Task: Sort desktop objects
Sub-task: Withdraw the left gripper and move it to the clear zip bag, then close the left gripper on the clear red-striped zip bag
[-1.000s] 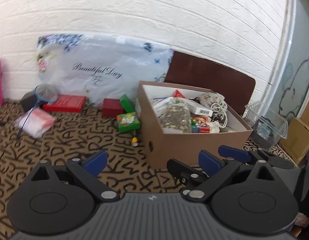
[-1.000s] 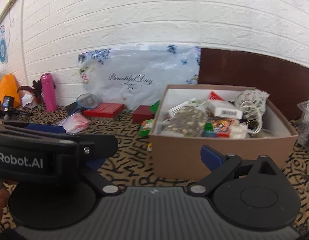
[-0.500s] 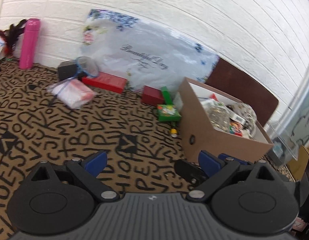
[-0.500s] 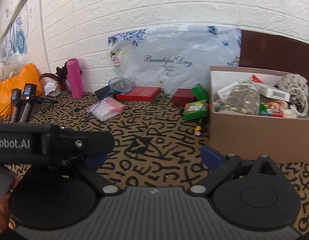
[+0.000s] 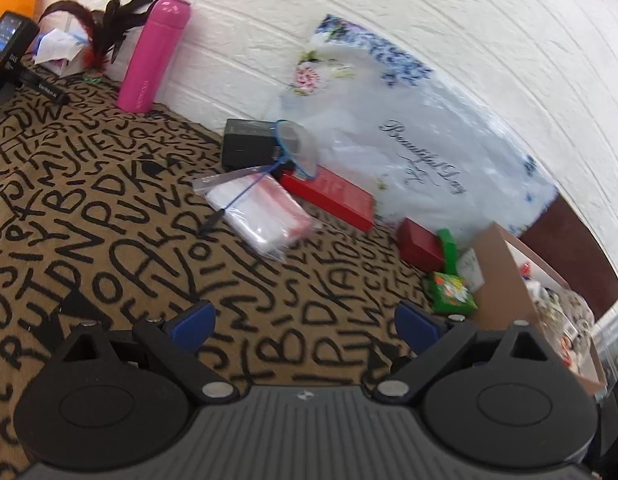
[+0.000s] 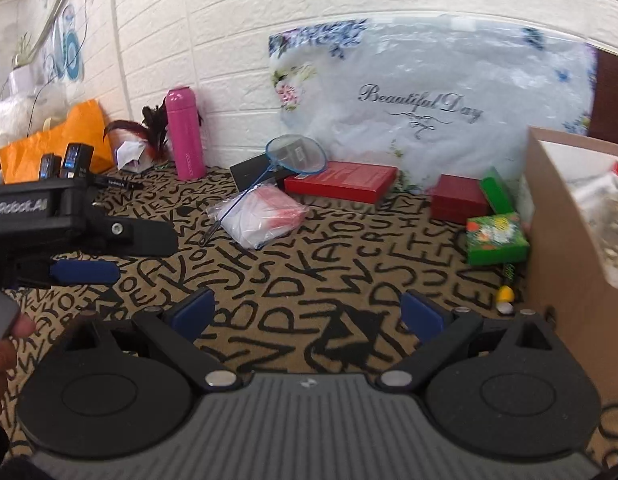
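Note:
Loose items lie on the letter-print tablecloth [image 6: 309,280]: a clear bag [image 5: 261,212] [image 6: 265,220] with a small blue racket [image 5: 293,146] [image 6: 295,156] across it, a black box [image 5: 249,144], a flat red box [image 5: 329,196] [image 6: 341,182], a small red box [image 5: 421,244] [image 6: 459,200] and a green box [image 5: 451,294] [image 6: 495,238]. A full cardboard box [image 5: 509,280] [image 6: 557,240] stands at the right. My left gripper [image 5: 305,322] [image 6: 137,256] is open and holds nothing. My right gripper [image 6: 307,314] is open too, above bare cloth.
A pink bottle [image 5: 153,54] [image 6: 185,136], feathers [image 6: 153,124] and an orange bag [image 6: 57,140] stand at the back left by the white brick wall. A floral plastic bag [image 6: 421,108] leans on the wall. A yellow-capped item [image 6: 505,292] lies beside the cardboard box.
Both views have swung left, away from the cardboard box and toward the loose items. The box now sits at the right edge. Both grippers stayed open.

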### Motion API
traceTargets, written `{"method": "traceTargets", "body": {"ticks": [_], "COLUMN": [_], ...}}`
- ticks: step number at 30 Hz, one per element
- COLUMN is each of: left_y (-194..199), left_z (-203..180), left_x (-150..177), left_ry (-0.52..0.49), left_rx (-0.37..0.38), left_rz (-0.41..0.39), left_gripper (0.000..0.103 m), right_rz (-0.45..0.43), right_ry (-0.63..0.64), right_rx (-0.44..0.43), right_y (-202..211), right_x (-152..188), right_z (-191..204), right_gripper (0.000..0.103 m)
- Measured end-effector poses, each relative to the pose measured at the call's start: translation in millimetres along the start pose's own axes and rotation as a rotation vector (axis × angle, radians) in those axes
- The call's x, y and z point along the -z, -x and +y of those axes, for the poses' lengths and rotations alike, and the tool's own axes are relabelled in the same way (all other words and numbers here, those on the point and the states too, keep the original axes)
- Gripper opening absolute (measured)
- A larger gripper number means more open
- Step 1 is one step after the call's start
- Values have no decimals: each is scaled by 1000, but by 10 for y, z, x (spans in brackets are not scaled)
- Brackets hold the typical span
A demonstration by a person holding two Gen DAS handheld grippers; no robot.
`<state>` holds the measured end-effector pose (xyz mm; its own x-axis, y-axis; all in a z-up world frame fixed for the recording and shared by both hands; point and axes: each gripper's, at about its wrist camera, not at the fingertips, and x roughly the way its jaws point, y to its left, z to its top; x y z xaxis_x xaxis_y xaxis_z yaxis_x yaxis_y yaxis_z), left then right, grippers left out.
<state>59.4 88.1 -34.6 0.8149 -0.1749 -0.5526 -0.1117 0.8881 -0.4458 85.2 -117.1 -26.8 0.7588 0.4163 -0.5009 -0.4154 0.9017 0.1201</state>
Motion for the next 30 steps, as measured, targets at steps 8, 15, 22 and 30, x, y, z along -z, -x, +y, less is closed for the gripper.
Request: {"method": "traceTargets", "body": {"ticks": [8, 15, 22, 30], "left_y": [-602, -992, -1257, -1423], "left_z": [266, 351, 462, 556], "left_x": [-246, -410, -496, -648], "left_ry": [70, 106, 113, 115], "left_rx": [8, -1, -9, -21], "left_rz": [42, 35, 40, 19], "left_gripper": [84, 78, 72, 66], "right_rz": [0, 30, 56, 58], "right_ry": [134, 186, 250, 262], "right_rx": [-99, -145, -208, -251], "right_y": [-755, -1322, -1721, -2051], "right_x": [-268, -442, -520, -594], "right_z": [92, 39, 64, 76], "right_gripper": [97, 97, 97, 97]}}
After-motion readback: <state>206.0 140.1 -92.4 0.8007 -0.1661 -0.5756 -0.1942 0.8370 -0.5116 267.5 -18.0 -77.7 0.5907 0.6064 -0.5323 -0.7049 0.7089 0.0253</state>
